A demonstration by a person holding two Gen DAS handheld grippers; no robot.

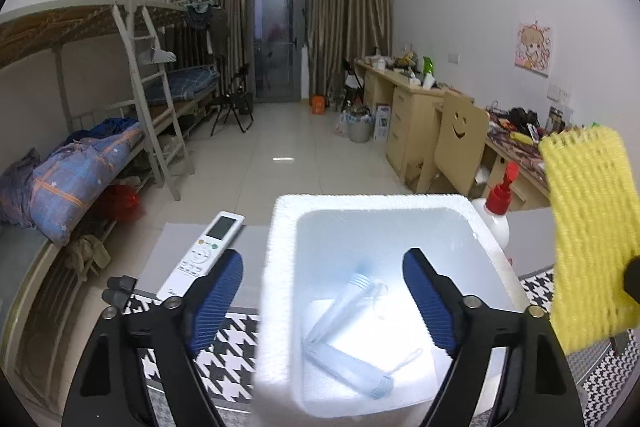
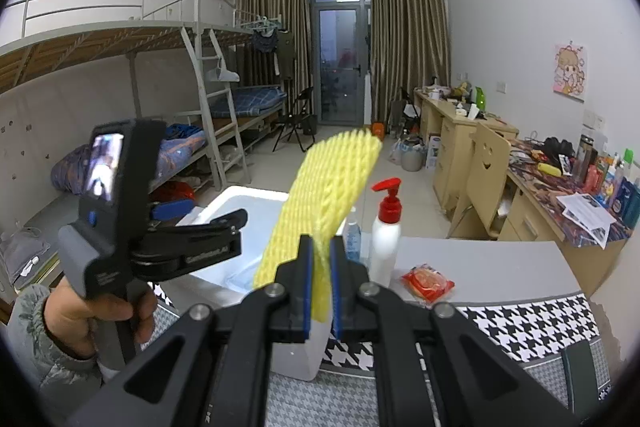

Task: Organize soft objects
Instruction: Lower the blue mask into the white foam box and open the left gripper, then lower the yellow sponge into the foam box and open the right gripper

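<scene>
- Between the spread fingers of the left gripper (image 1: 322,301), released and holding nothing, the near wall of the foam box (image 1: 276,239) stands; two face masks (image 1: 348,339) lie inside.
- Left of it a remote (image 1: 208,247) lies on the desk (image 1: 528,231).
- The right gripper (image 2: 320,287) is clenched on a yellow foam net (image 2: 332,187), raised beside the box.
- Only the right view shows the pump bottle (image 2: 385,227) whole and a red packet (image 2: 428,281) ahead.

Left wrist view close above foam box (image 1: 372,205); right wrist view beside it; both face balcony door (image 2: 340,67).
</scene>
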